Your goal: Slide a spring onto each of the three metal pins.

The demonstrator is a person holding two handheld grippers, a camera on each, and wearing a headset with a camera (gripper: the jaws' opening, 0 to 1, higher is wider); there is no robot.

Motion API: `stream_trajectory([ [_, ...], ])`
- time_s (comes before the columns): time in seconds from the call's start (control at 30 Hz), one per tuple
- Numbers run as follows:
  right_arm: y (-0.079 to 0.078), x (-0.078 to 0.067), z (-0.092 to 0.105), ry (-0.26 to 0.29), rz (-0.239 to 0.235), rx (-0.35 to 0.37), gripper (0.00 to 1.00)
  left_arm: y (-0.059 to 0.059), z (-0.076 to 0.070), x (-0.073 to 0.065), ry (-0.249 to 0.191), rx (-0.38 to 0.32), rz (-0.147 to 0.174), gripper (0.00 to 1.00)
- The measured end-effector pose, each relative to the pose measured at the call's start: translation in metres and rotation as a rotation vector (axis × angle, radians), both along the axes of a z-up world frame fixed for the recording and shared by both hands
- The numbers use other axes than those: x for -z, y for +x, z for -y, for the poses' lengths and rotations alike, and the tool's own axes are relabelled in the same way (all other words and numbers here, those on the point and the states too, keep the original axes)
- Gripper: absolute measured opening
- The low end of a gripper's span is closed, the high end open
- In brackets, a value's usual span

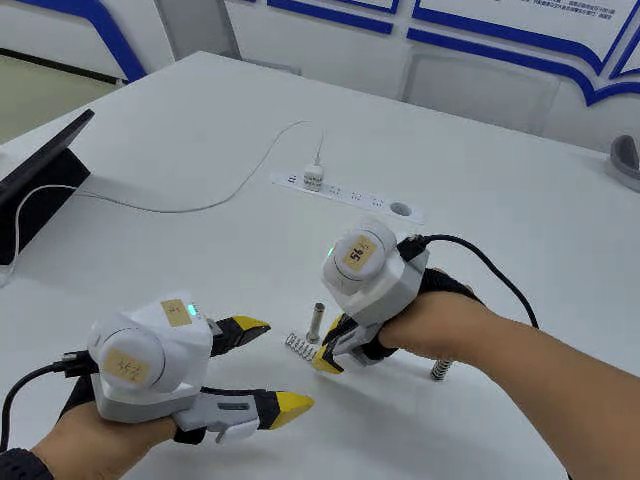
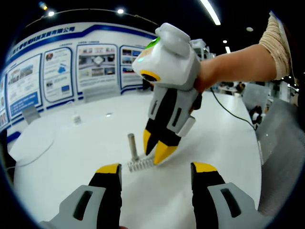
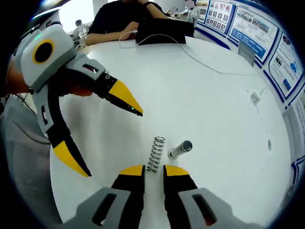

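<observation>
One short metal pin stands upright on the white table. A spring lies flat just left of its base. My right gripper points down-left at the spring's near end. In the right gripper view its jaws stand a narrow gap apart, with the end of the spring right at the tips and the pin beside it. My left gripper hovers wide open to the lower left, holding nothing. A second spring lies under the right hand.
A white power strip with a plugged-in cable lies farther back. A dark tablet stands at the left edge. A black cable trails from the right gripper. A seated person is at the table's far side.
</observation>
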State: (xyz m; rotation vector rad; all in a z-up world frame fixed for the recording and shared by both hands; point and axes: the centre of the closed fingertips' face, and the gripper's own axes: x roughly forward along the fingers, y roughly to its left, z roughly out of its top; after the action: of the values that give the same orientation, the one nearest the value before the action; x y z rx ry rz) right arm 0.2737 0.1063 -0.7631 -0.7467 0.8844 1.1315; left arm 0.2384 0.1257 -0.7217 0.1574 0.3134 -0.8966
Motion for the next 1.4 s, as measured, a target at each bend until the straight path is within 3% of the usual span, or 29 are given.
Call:
stream_trajectory([
  [0.77, 0.006, 0.010, 0.001, -0.024, -0.007, 0.016, 0.14, 0.002, -0.001, 0.003, -0.003, 0.001, -0.006, 0.58],
  [1.07, 0.005, 0.009, 0.002, -0.033, 0.015, -0.017, 0.12, 0.002, -0.002, 0.003, 0.002, 0.003, -0.008, 0.58],
  [1.4, -0.008, 0.000, 0.006, -0.037, 0.011, -0.077, 0.11, 0.001, -0.001, 0.005, 0.015, 0.014, -0.009, 0.57],
])
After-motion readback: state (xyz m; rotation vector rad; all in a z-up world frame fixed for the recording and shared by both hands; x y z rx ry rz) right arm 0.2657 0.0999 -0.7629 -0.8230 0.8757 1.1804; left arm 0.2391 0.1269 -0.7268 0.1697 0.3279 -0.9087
